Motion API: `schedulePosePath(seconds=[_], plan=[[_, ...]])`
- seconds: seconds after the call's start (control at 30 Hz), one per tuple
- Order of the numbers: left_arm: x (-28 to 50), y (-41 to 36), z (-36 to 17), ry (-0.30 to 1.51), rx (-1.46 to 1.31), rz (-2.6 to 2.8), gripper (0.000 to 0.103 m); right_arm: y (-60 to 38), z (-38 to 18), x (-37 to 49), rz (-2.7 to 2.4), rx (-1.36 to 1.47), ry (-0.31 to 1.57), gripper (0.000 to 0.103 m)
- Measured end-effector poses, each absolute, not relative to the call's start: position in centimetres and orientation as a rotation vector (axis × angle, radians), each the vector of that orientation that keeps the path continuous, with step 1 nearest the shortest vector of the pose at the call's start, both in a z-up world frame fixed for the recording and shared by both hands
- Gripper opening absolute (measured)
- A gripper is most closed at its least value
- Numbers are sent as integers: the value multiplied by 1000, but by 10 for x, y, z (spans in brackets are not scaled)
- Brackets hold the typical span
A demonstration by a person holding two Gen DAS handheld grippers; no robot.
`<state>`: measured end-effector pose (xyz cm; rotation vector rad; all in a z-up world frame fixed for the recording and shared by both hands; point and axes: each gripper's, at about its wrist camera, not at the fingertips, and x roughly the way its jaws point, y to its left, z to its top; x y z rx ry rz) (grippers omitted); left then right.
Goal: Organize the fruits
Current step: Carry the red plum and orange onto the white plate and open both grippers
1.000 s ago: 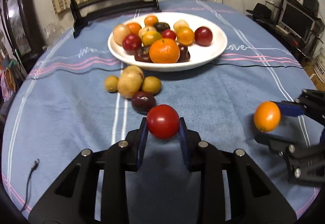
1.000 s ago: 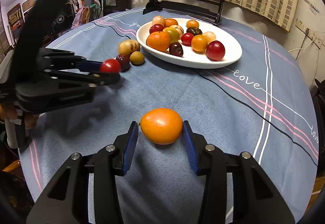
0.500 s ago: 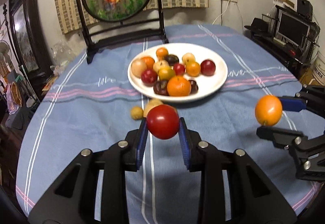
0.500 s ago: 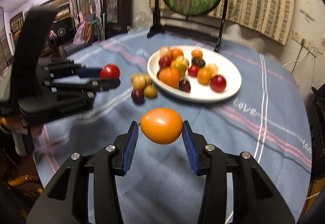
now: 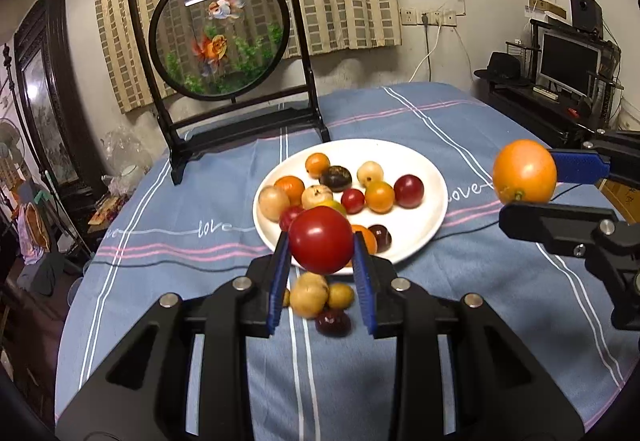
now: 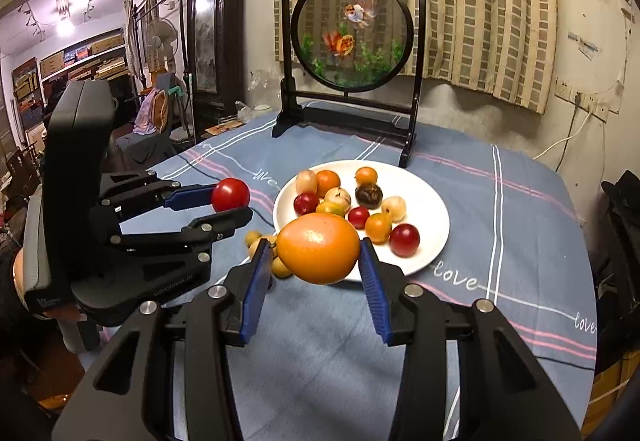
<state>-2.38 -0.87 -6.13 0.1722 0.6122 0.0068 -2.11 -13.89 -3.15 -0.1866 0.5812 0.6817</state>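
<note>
From my left camera, the red fruit (image 5: 321, 239) covers part of the plate (image 5: 434, 197) and an orange fruit (image 5: 366, 237) behind it. The right gripper (image 5: 532, 197) runs off the edge.

One white plate (image 5: 434, 197), two grippers (image 5: 321, 265)

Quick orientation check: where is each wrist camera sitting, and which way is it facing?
Left wrist: behind the left tongs gripping a red fruit, facing the white plate and goldfish screen; right tongs at right.
Right wrist: behind the right tongs gripping an orange fruit, same heading; left tongs at left.
Shared: plate, screen, blue tablecloth.
</note>
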Motion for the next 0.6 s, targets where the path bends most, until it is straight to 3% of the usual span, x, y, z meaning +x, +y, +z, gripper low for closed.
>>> schedulePosePath(seconds=[0.6], plan=[[35, 8, -64, 588, 207, 43, 31, -124, -41, 36, 666, -148, 589, 45]])
